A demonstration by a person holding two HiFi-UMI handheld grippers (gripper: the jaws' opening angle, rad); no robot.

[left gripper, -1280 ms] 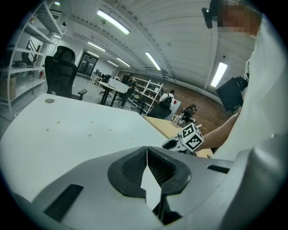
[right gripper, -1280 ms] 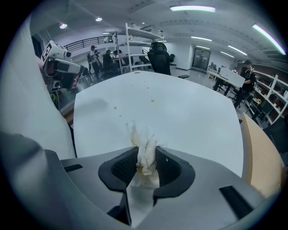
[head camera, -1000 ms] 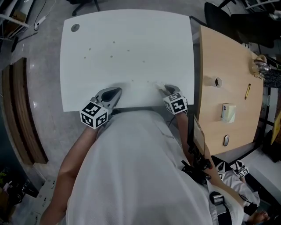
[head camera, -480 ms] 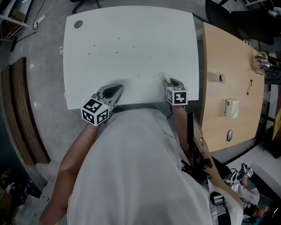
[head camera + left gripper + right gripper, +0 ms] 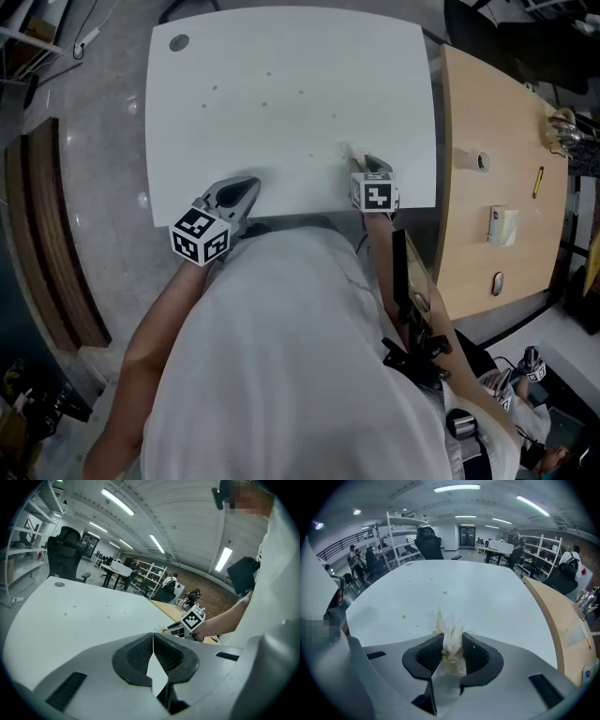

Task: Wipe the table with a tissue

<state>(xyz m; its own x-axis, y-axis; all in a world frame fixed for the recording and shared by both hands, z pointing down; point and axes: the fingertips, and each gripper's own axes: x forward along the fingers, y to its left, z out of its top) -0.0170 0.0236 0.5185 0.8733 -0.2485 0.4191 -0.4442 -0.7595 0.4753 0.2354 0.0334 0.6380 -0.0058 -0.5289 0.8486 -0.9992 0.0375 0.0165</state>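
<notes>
1. Right gripper view shows the right gripper [image 5: 452, 645] with its jaws clamped on a crumpled tissue [image 5: 447, 627]. The wad pokes out ahead of the tips, so soft paper rather than plastic meets the desk [image 5: 497, 597]. The paper is stained yellowish-brown where the jaws pinch it.
2. Small brownish specks [image 5: 403, 617] lie on the white top just beyond those jaws and to their left, with a few more farther ahead. I'd guess that is why the tissue is aimed steeply down at this patch.
3. The left gripper [image 5: 153, 638] has its jaws pressed together with nothing between them. It sits well off to the left of the right jaws, over the desk's near edge, seemingly parked clear of the wiping path.
4. Wiping looks underway but unfinished, since specks lie scattered ahead of the tissue across the middle of the desk.
</notes>
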